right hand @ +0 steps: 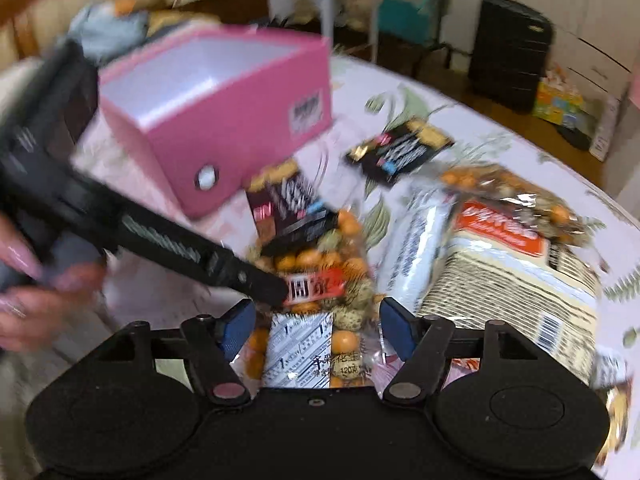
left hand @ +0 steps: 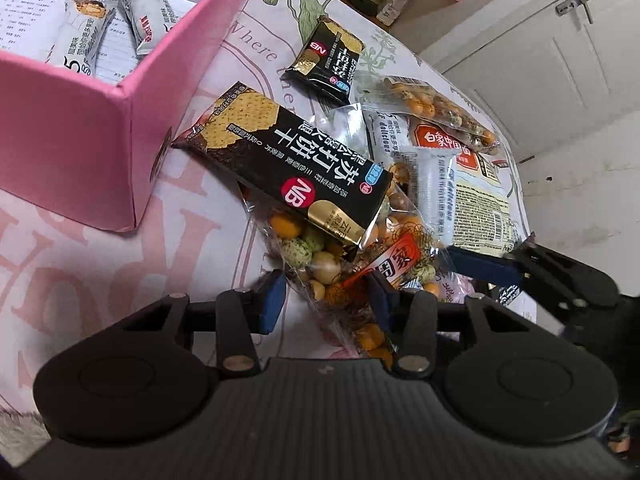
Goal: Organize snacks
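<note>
Straddling clear bag of coated peanuts (left hand: 336,268), left gripper (left hand: 326,300) has blue pads on either side of bag; whether pads press it, cannot tell. Long black cracker pack (left hand: 288,160) lies across bag's far end. Right gripper (right hand: 314,326) released, jaws wide over same bag (right hand: 320,276), pads apart from it. Pink box (left hand: 72,112) on floral-cloth surface (left hand: 180,248) holds two white bars (left hand: 116,20). Small black pack (left hand: 326,60), second peanut bag (left hand: 436,108), yellow-and-orange packet (left hand: 476,184) lie beside pile.
</note>
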A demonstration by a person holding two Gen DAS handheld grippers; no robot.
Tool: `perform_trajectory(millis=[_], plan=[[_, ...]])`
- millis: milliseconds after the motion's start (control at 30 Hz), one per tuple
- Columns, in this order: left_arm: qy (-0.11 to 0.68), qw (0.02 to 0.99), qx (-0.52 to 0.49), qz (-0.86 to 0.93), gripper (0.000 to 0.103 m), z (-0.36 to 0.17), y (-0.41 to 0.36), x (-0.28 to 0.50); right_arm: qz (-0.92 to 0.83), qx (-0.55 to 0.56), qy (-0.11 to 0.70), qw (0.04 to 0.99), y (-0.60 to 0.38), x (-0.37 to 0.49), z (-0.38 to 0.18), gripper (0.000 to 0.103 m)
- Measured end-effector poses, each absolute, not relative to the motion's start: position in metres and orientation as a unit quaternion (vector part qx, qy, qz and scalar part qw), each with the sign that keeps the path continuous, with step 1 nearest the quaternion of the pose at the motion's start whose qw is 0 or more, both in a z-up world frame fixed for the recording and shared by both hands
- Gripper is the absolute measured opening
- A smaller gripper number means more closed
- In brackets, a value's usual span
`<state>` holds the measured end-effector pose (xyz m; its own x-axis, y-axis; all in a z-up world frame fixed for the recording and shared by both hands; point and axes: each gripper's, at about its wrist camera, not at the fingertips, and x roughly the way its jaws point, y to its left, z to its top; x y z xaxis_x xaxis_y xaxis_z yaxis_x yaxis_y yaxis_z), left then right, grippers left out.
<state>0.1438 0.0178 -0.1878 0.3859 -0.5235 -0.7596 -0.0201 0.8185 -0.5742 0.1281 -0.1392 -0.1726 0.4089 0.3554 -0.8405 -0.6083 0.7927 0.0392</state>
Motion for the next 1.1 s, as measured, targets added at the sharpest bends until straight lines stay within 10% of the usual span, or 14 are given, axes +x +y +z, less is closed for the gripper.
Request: perform_trajectory(millis=[167, 1100], plan=[[0.529, 0.797, -0.247, -0.156, 0.044, -0.186, 0.01, 0.14, 0.313, -0.152, 0.449, 0.823, -0.132, 0.12, -0.181, 0.093], [0.558, 0.782, -0.096, -0.262, 0.047, -0.117, -0.035, 0.106, 0.139, -0.05, 0.457, 0.877, -0.138, 0.052, -0.135, 0.082]])
